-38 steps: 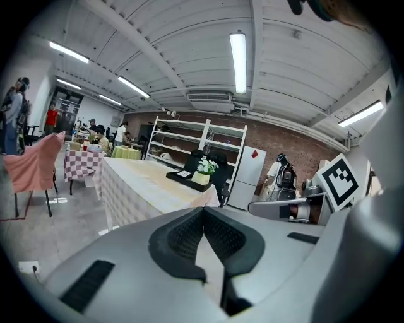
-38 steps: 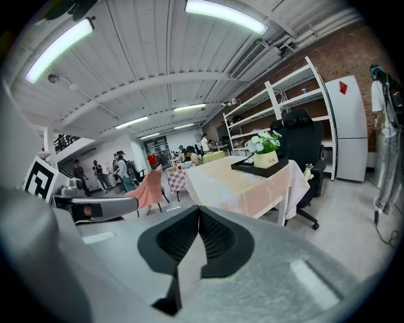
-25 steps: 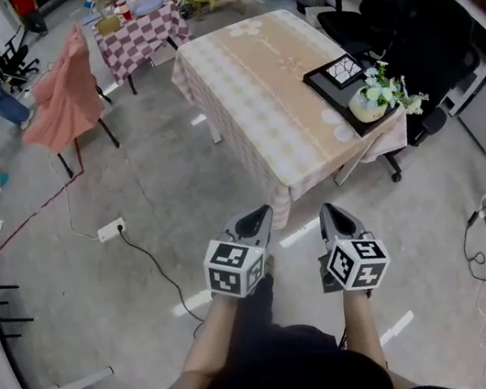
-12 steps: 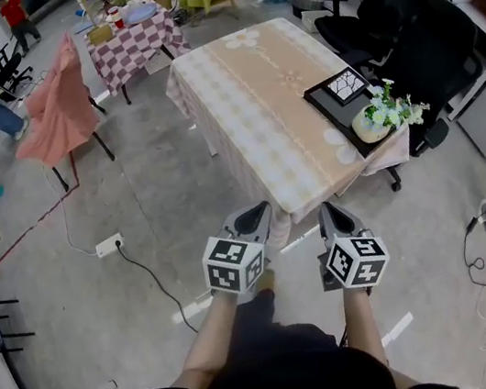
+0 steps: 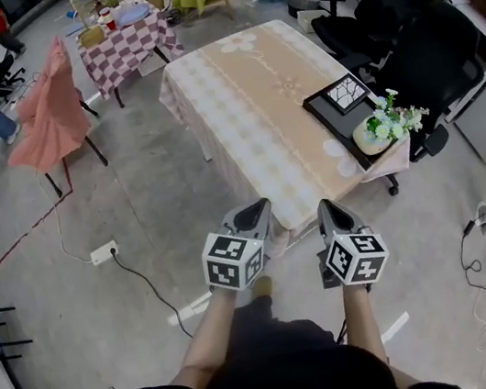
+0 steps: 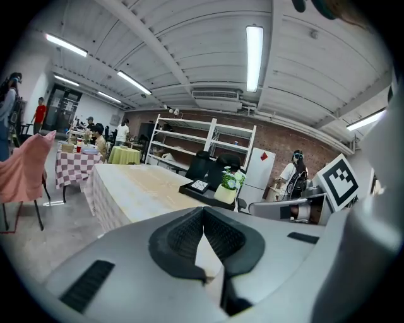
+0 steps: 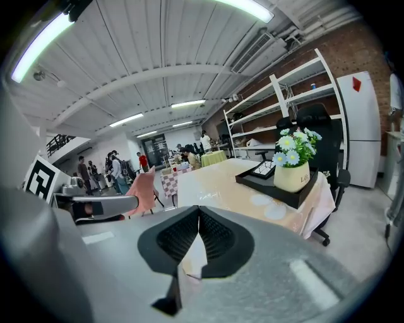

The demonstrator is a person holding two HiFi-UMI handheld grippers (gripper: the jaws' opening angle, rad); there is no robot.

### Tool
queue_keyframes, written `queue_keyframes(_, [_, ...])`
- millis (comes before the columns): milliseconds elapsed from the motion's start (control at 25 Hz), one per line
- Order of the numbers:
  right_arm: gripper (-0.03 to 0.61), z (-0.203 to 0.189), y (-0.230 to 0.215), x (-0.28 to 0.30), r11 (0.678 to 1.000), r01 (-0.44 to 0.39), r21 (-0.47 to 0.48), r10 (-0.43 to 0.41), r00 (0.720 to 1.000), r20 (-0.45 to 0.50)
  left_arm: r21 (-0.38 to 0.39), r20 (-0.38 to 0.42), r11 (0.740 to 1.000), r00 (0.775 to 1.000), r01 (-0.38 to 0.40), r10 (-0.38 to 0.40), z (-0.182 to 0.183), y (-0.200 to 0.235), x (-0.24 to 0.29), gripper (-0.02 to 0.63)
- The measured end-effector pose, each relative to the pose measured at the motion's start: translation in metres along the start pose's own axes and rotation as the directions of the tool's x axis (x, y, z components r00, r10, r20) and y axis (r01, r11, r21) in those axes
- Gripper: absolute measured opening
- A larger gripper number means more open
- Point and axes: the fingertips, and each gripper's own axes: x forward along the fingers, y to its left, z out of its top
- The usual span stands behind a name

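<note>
Since both gripper views look straight along their jaws, they settle the state: the left gripper [image 6: 203,213] has its ribbed pads pressed together at the tips with nothing between them, and the right gripper [image 7: 199,213] is closed and empty in the same way.

At the centre of the head view, the left gripper [image 5: 254,215] and right gripper [image 5: 330,213] sit side by side, each with its marker cube uppermost. Their tips point up the frame at the near end of the table [image 5: 255,103], which is covered by a pale peach cloth. Two forearms [image 5: 214,334] rise from the bottom edge, roughly parallel, with the left one angled slightly to the right.

Only the head view shows the grey floor, a white socket strip [image 5: 104,252] at centre left and a pink-draped chair [image 5: 48,121] at upper left. It also shows that the black tray [image 5: 334,117] lies on the table's right end, with a flower pot [image 5: 379,129] at its near end and a black office chair [image 5: 397,13] just beyond.

From the gripper views come the ceiling lamps, the white shelving [image 6: 202,135] against a brick wall and a white fridge [image 7: 360,126]. In the right gripper view the pot of white and blue flowers stands on the tray at centre right.
</note>
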Motion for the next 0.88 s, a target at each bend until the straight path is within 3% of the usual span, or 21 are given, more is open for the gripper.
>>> queue_keyframes(440, [0.005,0.018,-0.003,0.045,1.000,-0.010,-0.015,0.010,1.000,0.006,0.009,0.001,1.000,1.000,0.010,-0.010,0.015,0.030,0.036,0.009])
queue_keyframes(880, [0.005,0.014,-0.004,0.048,1.000,0.004,-0.022,-0.005,0.999,-0.035,-0.031,-0.016,0.999,1.000,0.020,-0.020,0.008,0.034,0.041,0.009])
